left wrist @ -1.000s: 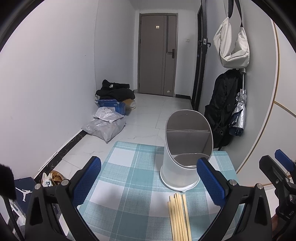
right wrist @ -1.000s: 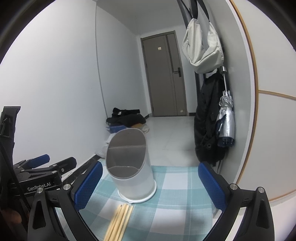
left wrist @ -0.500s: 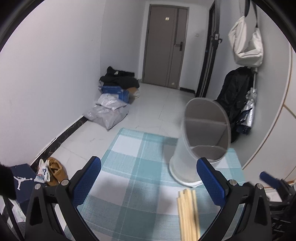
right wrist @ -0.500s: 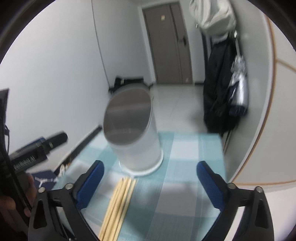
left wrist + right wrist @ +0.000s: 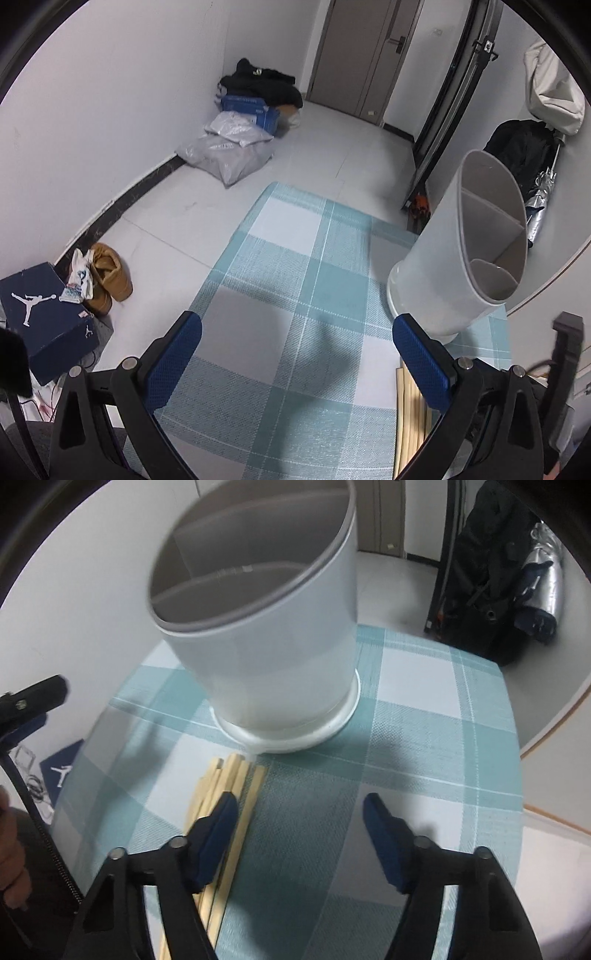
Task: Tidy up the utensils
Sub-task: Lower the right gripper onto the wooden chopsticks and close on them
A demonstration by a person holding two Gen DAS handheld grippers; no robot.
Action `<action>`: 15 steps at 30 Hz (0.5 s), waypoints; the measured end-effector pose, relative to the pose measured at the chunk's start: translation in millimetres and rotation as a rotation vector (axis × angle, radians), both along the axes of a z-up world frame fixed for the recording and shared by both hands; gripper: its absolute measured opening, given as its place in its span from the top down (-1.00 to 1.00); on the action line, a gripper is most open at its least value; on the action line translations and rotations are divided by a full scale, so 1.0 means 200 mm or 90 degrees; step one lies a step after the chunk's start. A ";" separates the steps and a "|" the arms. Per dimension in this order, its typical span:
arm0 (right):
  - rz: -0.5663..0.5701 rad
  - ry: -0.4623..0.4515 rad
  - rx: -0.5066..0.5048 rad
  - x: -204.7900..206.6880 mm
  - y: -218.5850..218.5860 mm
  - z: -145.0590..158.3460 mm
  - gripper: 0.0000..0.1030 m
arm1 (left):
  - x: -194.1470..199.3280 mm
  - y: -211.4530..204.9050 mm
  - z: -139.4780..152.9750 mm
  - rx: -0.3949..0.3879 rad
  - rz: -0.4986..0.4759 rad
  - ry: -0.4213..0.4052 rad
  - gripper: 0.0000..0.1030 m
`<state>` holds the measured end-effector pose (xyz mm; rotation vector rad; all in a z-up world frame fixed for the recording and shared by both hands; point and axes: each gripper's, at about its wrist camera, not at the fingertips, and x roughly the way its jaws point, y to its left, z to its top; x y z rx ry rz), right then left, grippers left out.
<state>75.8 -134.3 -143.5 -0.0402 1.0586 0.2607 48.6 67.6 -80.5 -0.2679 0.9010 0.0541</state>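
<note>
A white divided utensil holder [image 5: 266, 627] stands upright on the teal checked tablecloth [image 5: 424, 738]. Several wooden chopsticks [image 5: 236, 786] lie in a bundle just in front of its base. My right gripper [image 5: 299, 830] points down at the cloth with its jaws closing. Its left finger sits over the bundle, and only the outermost stick lies inside the gap. The pads press on nothing. In the left wrist view, my left gripper [image 5: 297, 354] is wide open over bare cloth, with the holder [image 5: 458, 258] to its right. Its right finger partly hides the chopsticks [image 5: 404, 402].
The small table's edges drop to a tiled floor. Left of it lie a dark shoebox [image 5: 40, 321], brown shoes [image 5: 107, 280] and grey bags [image 5: 229, 155]. A black backpack [image 5: 480, 572] and a folded umbrella [image 5: 543, 565] hang by the right wall. A hand [image 5: 11, 867] shows at the left edge.
Both grippers have tipped downward and sunk toward the table. The right gripper's jaws have narrowed and now sit over the chopsticks. In the left wrist view the holder has slid to the right.
</note>
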 end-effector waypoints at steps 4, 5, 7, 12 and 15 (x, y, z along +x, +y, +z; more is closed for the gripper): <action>0.003 0.014 -0.032 0.03 0.06 -0.04 -0.16 | 0.01 0.01 0.01 -0.001 0.002 -0.002 -0.97; 0.012 0.017 -0.038 0.03 0.08 -0.04 -0.13 | 0.00 0.00 0.01 -0.001 0.002 -0.004 -0.97; 0.018 0.016 -0.054 0.03 0.11 -0.03 -0.10 | 0.02 0.01 0.00 -0.003 0.000 -0.006 -0.97; 0.041 0.022 -0.070 0.03 0.16 -0.04 0.22 | 0.04 0.03 -0.03 -0.024 -0.017 0.011 -0.97; 0.043 0.028 -0.054 0.03 0.15 -0.04 0.36 | 0.03 0.03 -0.04 -0.031 -0.017 0.025 -0.97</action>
